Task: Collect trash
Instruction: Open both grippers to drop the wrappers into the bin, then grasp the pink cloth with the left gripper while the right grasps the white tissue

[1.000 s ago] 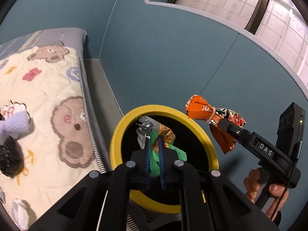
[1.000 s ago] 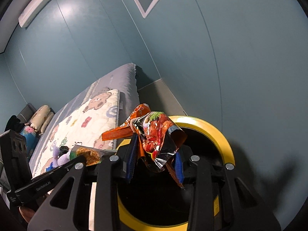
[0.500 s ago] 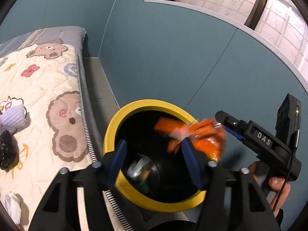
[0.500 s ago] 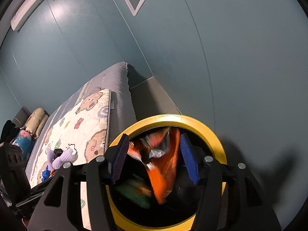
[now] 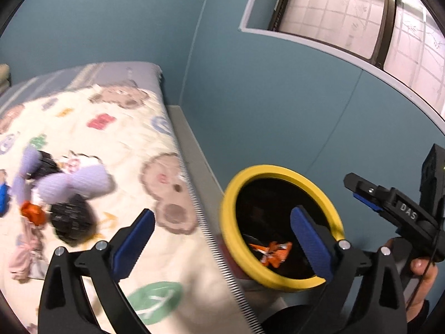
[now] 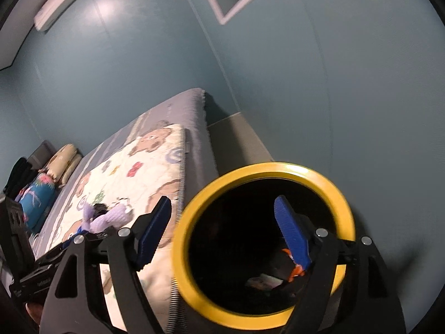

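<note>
A black bin with a yellow rim [image 5: 278, 168] [image 6: 264, 167] stands on the floor between the bed and the blue wall. An orange wrapper [image 5: 271, 252] lies at its bottom. In the right wrist view a bit of orange wrapper [image 6: 296, 271] and a pale wrapper [image 6: 261, 281] show inside it. My left gripper [image 5: 221, 217] hangs over the bed's edge and the bin, its jaws opening, with nothing between them. My right gripper [image 6: 222, 203] [image 5: 358, 192] is above the bin, its jaws also opening and empty. A small orange wrapper [image 5: 32, 213] lies on the quilt.
The bed's bear-print quilt [image 5: 116, 144] carries a purple plush toy [image 5: 69, 183], a black item [image 5: 72, 220] and a pink crumpled piece [image 5: 25, 253]. Pillows [image 6: 61, 158] lie at the far end. A hand [image 5: 420, 267] holds the right gripper. A window [image 5: 347, 14] sits high in the wall.
Both grippers opened and let go of their wrappers, which dropped into the bin. The left view has swung left toward the bed, and the right one has pulled back a little.
</note>
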`<state>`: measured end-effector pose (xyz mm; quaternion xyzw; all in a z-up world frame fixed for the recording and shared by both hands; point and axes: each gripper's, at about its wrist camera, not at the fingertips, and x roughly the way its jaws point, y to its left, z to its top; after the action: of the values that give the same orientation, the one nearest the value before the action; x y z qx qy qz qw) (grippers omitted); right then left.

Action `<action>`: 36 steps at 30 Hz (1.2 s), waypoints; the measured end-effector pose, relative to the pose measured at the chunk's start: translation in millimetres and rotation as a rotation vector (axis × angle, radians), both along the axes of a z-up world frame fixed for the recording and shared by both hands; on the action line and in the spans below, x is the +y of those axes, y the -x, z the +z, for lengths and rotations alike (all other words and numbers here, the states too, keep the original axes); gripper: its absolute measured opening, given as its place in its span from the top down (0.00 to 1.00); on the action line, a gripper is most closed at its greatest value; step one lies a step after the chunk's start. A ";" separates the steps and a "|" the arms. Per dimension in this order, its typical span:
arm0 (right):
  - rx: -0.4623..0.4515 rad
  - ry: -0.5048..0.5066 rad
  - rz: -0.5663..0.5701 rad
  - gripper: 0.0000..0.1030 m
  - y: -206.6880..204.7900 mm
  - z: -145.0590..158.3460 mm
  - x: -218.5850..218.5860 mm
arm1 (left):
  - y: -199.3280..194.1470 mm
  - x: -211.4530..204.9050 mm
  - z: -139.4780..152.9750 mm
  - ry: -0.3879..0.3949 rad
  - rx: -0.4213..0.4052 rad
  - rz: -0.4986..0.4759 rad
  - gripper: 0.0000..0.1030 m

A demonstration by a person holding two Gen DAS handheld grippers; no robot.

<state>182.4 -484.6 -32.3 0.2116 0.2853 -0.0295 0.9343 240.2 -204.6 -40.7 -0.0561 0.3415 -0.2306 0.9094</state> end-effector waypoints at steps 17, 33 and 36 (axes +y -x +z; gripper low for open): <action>-0.035 0.031 0.250 0.28 -8.0 33.4 120.8 | 16.3 136.0 7.0 -0.036 -0.030 0.220 0.08; 0.056 0.035 0.425 0.28 -27.2 2.6 220.2 | 12.1 232.3 -32.2 -0.096 0.037 0.380 0.08; 0.079 0.052 0.455 0.28 -30.5 -7.6 239.1 | 8.6 246.0 -42.2 -0.103 0.054 0.406 0.08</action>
<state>213.0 -245.5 -39.9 0.1164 0.3611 0.1662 0.9102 231.6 41.5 -82.8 -0.0835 0.3587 -0.0233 0.9294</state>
